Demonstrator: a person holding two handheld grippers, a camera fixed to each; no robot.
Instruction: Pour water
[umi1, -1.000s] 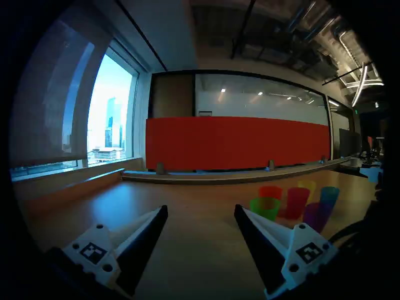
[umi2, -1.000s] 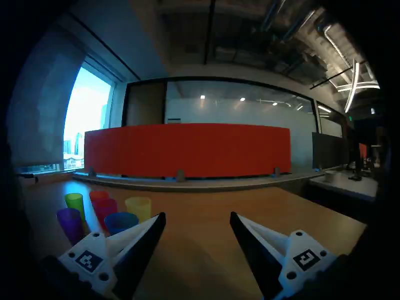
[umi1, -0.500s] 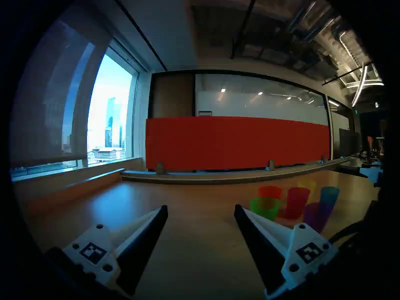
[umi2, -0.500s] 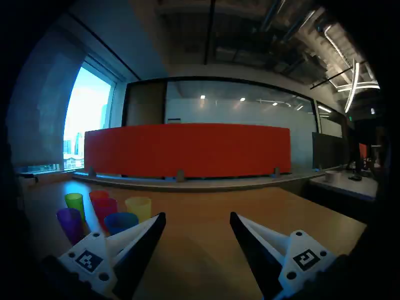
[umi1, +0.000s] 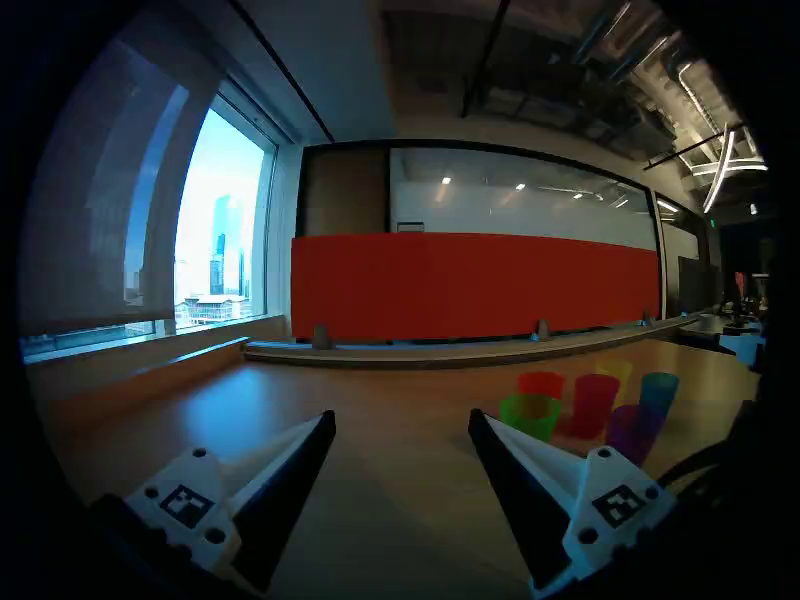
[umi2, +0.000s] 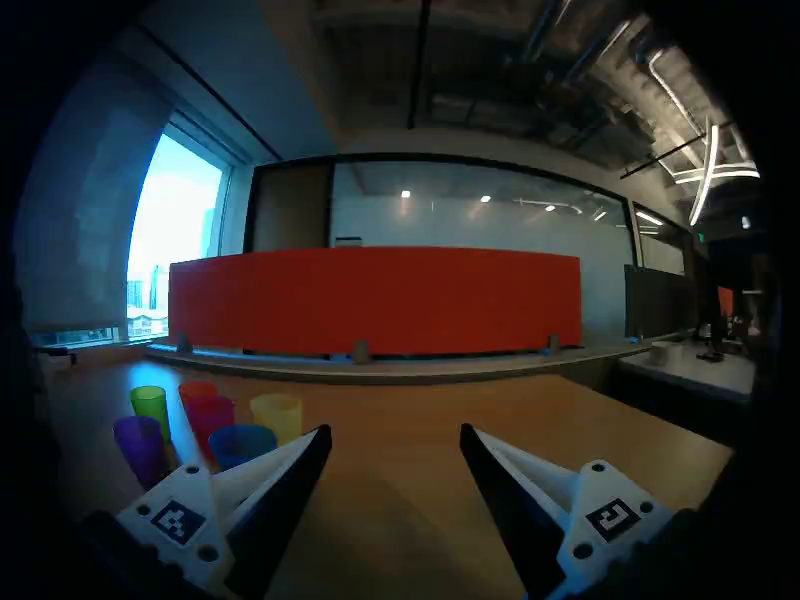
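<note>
Left gripper view looks low across a wooden table (umi1: 400, 510) that runs under and ahead of both grippers to a red partition (umi1: 470, 285) far beyond the fingertips. A window (umi1: 215, 250) lies off to the left.

The task's things are six plastic cups packed in one cluster on the table. They stand ahead and to the right of the left gripper (umi1: 401, 415), and ahead and to the left of the right gripper (umi2: 395, 430). The blue cup (umi2: 240, 443) stands just behind the right gripper's left finger, with the yellow cup (umi2: 278, 415) close beyond it. The green cup (umi1: 530, 413) is the one nearest the left gripper's right finger. Whether any cup holds water cannot be told.

Both grippers have their jaws wide apart, with nothing between them and no cup touched.

The step in hand looks like the first reach. It would go best on an outer cup, taken level with the fingers either side of the wall below the rim. A gentle squeeze suits thin plastic, and a straight lift should clear the neighbours before any tilt.

Both grippers are held low and near level, pointing forward along the table.
</note>
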